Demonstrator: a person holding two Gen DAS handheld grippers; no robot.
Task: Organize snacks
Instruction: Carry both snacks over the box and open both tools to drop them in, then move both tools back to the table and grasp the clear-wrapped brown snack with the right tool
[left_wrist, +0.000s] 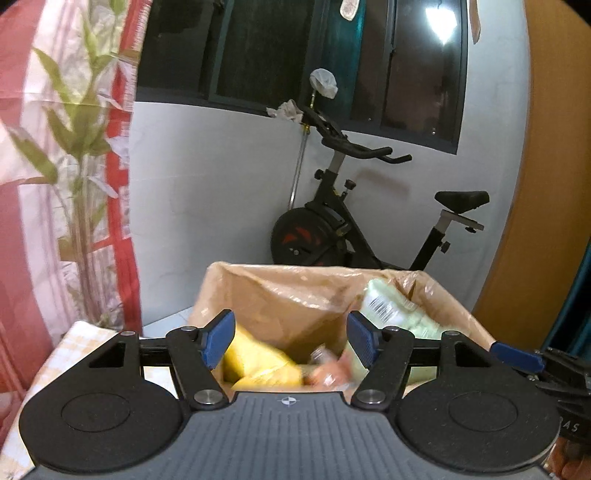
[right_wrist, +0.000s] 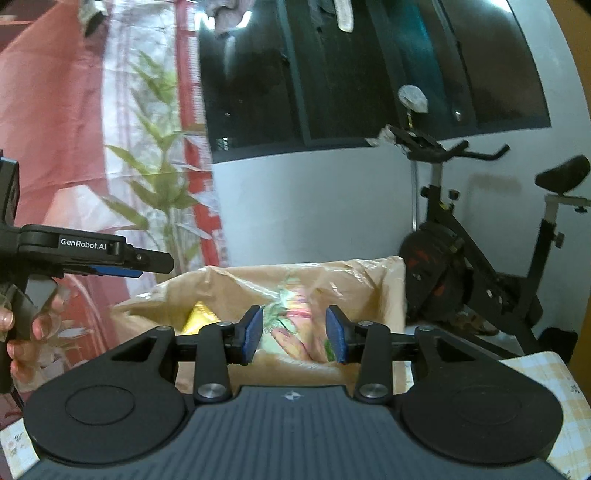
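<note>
A cardboard box (left_wrist: 280, 295) lined with crinkled tan plastic stands on a checked yellow-and-white cloth (right_wrist: 546, 373), open at the top, with snacks piled loosely inside. From the left wrist view three can be counted: a glossy yellow packet (left_wrist: 258, 363) at about 7 o'clock in the box, a blurred orange-pink packet (left_wrist: 328, 369) at about 6 o'clock, and a pale green pack with a barcode (left_wrist: 388, 310) leaning up at 2 o'clock. The right wrist view adds a shiny wrapper printed with leaves and pink shapes (right_wrist: 295, 332), soft and creased.

The left gripper (left_wrist: 291, 338) hovers over the box mouth, its two blue ribbed pads spread wide with nothing between them. The right gripper (right_wrist: 295, 334) hangs over the same box, its pads set at a middling gap, the printed wrapper visible beyond them; I cannot tell whether they touch it.

One black exercise bike (left_wrist: 362, 229) stands at 12 o'clock against the white wall, beside one leafy plant (left_wrist: 81, 155).
</note>
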